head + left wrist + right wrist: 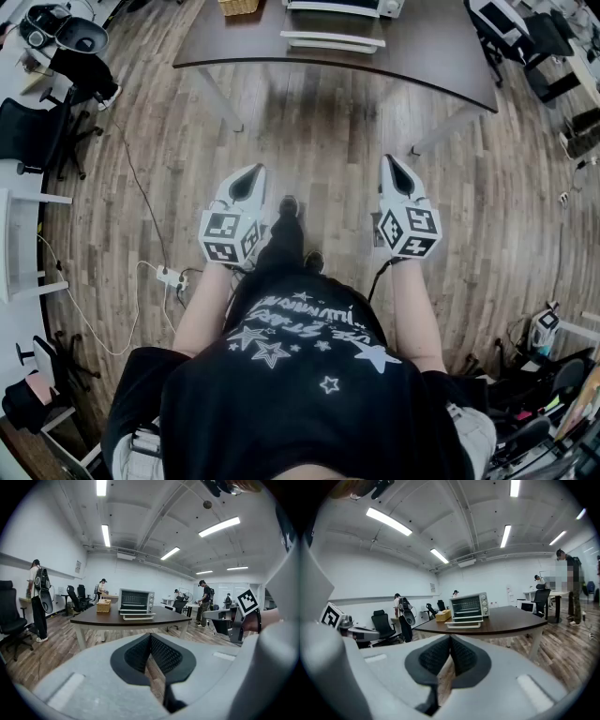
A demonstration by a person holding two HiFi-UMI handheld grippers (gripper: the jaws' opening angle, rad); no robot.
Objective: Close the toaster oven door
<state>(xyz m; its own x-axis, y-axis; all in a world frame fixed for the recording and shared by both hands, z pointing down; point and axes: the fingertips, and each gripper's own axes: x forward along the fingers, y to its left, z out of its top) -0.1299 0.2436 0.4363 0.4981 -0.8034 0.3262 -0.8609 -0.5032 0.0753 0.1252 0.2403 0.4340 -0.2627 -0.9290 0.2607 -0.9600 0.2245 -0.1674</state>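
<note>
Well back from the table (441, 56), left gripper (249, 176) and right gripper (390, 166) point slightly downward, jaws together, empty.

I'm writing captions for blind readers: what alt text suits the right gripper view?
A silver toaster oven, its door folded down open, stands beside a tan woven basket on a dark brown curved table in a wood-floored office. In the foreground the right gripper has its black-padded fingers shut on nothing.

White left tool (251, 172) and right tool (390, 161) carry square-marker cubes (230, 236); black shirt (300, 375) shows white stars.
</note>
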